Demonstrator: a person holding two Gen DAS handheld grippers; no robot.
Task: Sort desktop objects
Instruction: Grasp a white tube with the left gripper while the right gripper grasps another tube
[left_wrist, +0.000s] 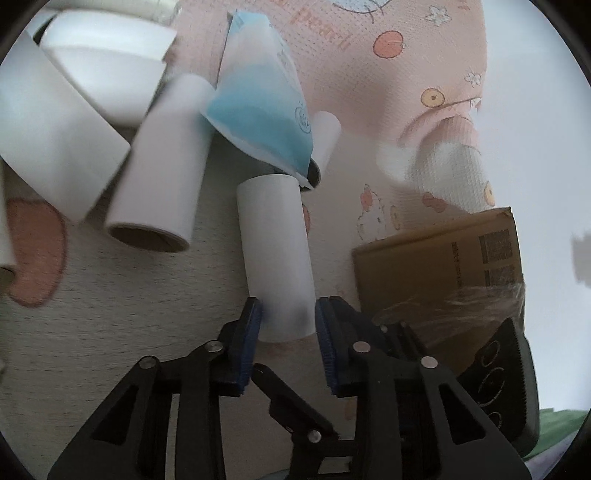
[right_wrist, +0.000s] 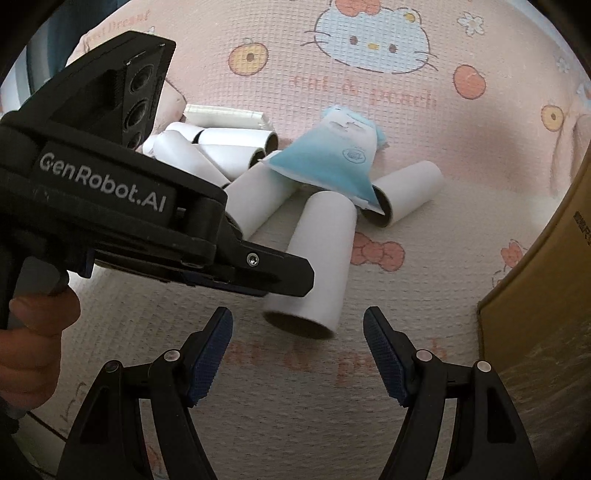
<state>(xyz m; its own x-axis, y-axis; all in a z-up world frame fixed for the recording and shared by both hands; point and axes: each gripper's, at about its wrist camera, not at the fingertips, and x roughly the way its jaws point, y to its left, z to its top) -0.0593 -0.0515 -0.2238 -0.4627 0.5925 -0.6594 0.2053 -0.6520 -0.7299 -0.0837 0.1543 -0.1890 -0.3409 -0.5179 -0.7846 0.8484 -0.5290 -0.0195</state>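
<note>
Rolls of white paper (right_wrist: 207, 155) lie heaped at your far left on the cartoon-print mat (right_wrist: 480, 240). Just right of them, your left hand-held gripper (left_wrist: 288, 317) straddles the near end of one white roll (left_wrist: 275, 251); its blue pads (left_wrist: 254, 325) flank the roll, and you cannot tell whether they press it. A blue-and-white pouch (right_wrist: 332, 166) rests on the rolls beyond. Your right hand-held gripper (right_wrist: 297, 352) hangs released, nothing between its jaws, near that roll's open end. A cardboard box (right_wrist: 546, 295) stands at the right.
</note>
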